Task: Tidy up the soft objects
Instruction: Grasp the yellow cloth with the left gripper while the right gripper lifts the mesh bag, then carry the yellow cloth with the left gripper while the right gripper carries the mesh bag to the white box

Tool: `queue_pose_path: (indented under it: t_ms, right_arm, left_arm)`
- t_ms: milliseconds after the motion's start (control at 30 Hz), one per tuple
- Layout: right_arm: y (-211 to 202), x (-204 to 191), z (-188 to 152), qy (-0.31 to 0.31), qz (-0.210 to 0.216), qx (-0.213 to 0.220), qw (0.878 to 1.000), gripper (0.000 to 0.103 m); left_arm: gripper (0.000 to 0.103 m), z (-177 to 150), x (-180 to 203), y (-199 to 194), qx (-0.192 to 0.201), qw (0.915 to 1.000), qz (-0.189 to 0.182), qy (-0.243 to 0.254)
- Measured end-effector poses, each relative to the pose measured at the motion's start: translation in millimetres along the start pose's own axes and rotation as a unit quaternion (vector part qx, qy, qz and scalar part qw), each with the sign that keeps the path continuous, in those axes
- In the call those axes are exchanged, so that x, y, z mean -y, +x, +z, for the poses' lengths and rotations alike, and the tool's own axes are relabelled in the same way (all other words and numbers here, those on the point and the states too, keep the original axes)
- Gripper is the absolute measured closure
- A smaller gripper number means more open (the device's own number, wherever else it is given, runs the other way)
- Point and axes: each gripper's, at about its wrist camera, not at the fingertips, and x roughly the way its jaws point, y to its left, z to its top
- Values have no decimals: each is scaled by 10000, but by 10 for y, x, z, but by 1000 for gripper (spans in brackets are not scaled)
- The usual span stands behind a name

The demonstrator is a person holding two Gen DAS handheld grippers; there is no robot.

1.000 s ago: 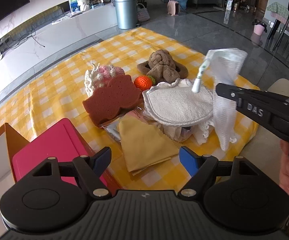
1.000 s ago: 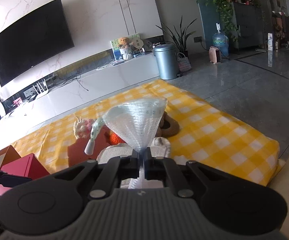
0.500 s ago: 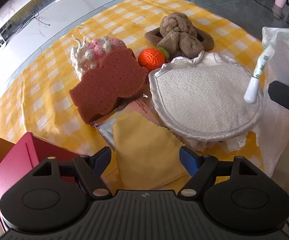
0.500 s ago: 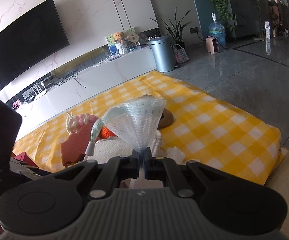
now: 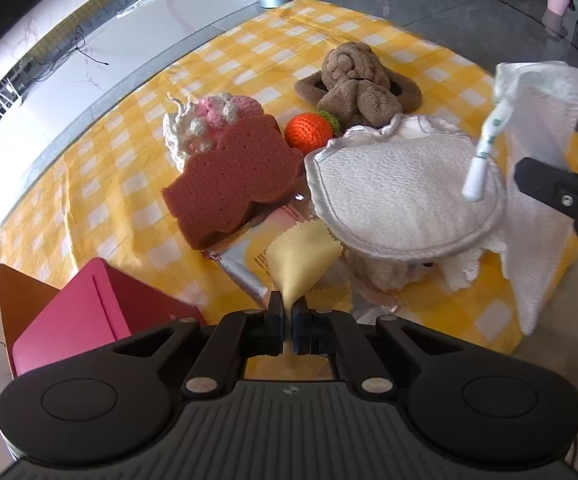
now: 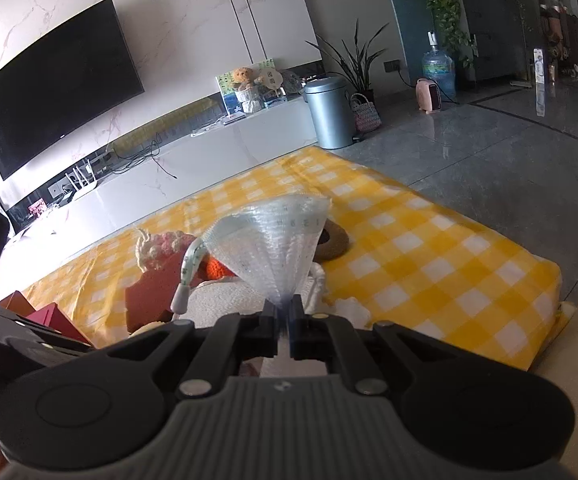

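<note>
Yellow cloth [image 5: 303, 258] fanning away from pinching left gripper [image 5: 287, 316], right gripper [image 6: 285, 322] pinching upright mesh bag [image 6: 273, 246]

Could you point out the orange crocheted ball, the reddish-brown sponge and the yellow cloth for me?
orange crocheted ball [image 5: 309, 131], left wrist view, middle of its orange body.
reddish-brown sponge [image 5: 233, 184], left wrist view, centre of its flat top face.
yellow cloth [image 5: 303, 258], left wrist view, the raised part above the gripper.
</note>
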Motion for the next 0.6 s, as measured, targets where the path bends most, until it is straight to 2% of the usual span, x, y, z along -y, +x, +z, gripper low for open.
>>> queue_pose_path:
  t_ms: [300, 433, 600]
  right_arm:
    - [-2, -90, 2, -219, -18, -13, 9998, 101]
    - [-4, -123, -2, -299, 27, -18, 9995, 101]
    - [-19, -174, 11, -389, 176, 22, 9991, 101]
  left_arm:
    - [99, -153, -204, -594, 450, 9980, -440, 17]
    - [99, -133, -361, -874, 792, 9959, -426, -65]
    - [99, -156, -579, -1056, 931, 9942, -439, -305]
